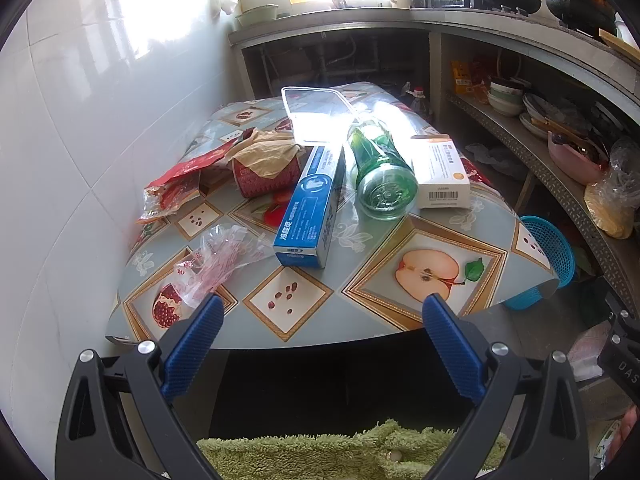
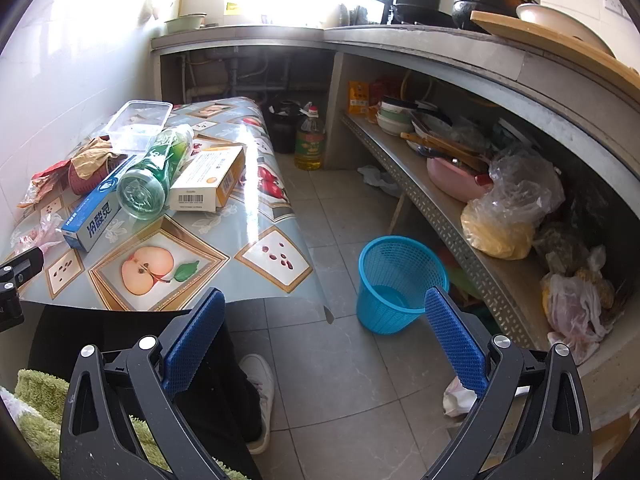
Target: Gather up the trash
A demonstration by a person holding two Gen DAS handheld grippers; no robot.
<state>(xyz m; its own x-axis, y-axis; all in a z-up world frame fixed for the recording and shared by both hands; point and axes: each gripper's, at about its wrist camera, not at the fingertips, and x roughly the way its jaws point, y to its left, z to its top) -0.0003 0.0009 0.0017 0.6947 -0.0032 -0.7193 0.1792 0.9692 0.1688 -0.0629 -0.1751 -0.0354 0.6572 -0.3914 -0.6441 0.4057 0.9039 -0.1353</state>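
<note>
Trash lies on a table with a fruit-print cloth [image 1: 288,332]: a blue toothpaste box [image 1: 312,208], a green plastic bottle [image 1: 380,172] on its side, a white and orange box [image 1: 440,168], a clear plastic container [image 1: 316,114], a red cup with crumpled brown paper [image 1: 266,164], red wrappers [image 1: 180,184] and a crumpled clear bag [image 1: 220,260]. My left gripper [image 1: 322,308] is open and empty above the table's near edge. My right gripper [image 2: 324,304] is open and empty above the floor, near an empty blue basket [image 2: 400,280]. The same trash shows in the right wrist view, with the toothpaste box [image 2: 96,212] nearest.
A white tiled wall [image 1: 80,140] borders the table's left side. A curved metal shelf [image 2: 460,216] with bowls and bags runs on the right under a counter. An oil bottle [image 2: 309,144] and a dark bin [image 2: 285,124] stand on the floor. Crumpled paper [image 2: 458,398] lies on the floor.
</note>
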